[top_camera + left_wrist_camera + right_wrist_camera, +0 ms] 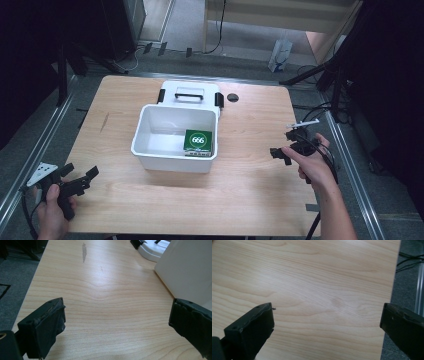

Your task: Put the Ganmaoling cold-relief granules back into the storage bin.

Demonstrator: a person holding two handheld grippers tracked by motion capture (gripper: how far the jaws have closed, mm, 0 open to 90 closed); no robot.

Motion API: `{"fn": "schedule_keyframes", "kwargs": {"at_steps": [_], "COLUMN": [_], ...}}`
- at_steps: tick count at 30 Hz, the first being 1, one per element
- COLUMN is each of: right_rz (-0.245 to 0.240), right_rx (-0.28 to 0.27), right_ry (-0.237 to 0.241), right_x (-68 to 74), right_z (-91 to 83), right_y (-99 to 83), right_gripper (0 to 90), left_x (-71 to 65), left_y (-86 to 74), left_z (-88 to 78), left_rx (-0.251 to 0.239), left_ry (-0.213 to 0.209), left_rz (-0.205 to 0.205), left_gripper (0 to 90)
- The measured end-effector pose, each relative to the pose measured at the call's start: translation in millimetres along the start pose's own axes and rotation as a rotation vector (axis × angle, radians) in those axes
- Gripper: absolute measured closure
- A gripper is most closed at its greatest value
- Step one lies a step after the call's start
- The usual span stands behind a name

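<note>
A: What sits on the counter [250, 175]?

B: A white plastic storage box [175, 137], open at the top, a little toward twelve o'clock from the counter's middle. Its white lid [190, 94] lies flat just behind it, at the box's twelve o'clock, with a black handle and black latches at both ends.

A: Anything inside the box?

B: A green packet marked "666" [198, 142] lies on the floor of the box, in the corner toward four o'clock, against the near wall.

A: Where is the left gripper [80, 176]?

B: At about eight o'clock on the counter, near the front-left corner, held in the person's left hand [52, 210], well apart from the box. Its jaws stand wide apart with nothing between them. In the left gripper view the left gripper [117, 320] looks over bare wood, and the box wall [190, 272] rises at the two o'clock side.

A: And the right gripper [282, 150]?

B: At about three o'clock, near the counter's right edge, in the person's right hand [312, 162]. In the right gripper view the right gripper [327, 322] has its jaws spread wide too, empty, over plain wood grain, with the counter's edge and grey floor at the right.

A: Anything else on the counter?

B: A small dark round cable hole [233, 97] at one o'clock, just beside the lid.
</note>
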State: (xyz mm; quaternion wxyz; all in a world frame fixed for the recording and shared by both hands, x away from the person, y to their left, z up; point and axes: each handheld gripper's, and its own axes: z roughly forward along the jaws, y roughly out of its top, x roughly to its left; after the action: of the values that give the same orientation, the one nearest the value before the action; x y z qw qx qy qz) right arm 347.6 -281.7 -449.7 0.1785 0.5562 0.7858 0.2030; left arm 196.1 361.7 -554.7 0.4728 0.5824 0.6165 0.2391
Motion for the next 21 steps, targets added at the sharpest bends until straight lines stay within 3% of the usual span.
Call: {"fn": "schedule_keyframes", "kwargs": {"at_steps": [5, 6, 8, 10, 14, 16, 17, 21], "right_rz": [0.069, 0.109, 0.117, 0.144, 0.164, 0.191, 0.191, 0.211], "right_rx": [-0.095, -0.144, -0.162, -0.220, -0.272, -0.346, -0.346, -0.433], "right_ry": [-0.070, -0.091, -0.092, -0.091, -0.095, -0.099, -0.099, -0.118], "right_x": [-10.4, -13.8, -14.8, -17.4, -18.4, -20.3, -20.3, -20.4], "right_z": [6.0, 8.6, 9.3, 14.2, 18.3, 20.1, 20.1, 22.4], "right_y": [-28.8, -42.5, -47.4, -66.8, -86.2, -104.9, -104.9, -131.3], "right_gripper": [0.0, 0.0, 0.0, 0.0, 0.0, 0.0, 0.0, 0.0], "left_x": [0.0, 0.0, -0.2, -0.2, -0.2, -0.2, -0.2, -0.2], "left_y": [0.0, 0.0, -0.1, -0.1, -0.1, -0.1, -0.1, -0.1], "left_z": [0.0, -0.1, 0.0, 0.0, 0.1, 0.1, 0.1, 0.1], "left_rx": [0.001, 0.001, 0.000, 0.000, 0.000, 0.000, 0.000, 0.000], "left_ry": [0.000, 0.000, 0.001, 0.002, 0.002, 0.002, 0.002, 0.002], "left_rz": [0.001, 0.001, 0.002, 0.002, 0.002, 0.002, 0.002, 0.002], "left_gripper": [1.2, 1.2, 1.2, 1.2, 1.2, 1.2, 1.2, 1.2]}}
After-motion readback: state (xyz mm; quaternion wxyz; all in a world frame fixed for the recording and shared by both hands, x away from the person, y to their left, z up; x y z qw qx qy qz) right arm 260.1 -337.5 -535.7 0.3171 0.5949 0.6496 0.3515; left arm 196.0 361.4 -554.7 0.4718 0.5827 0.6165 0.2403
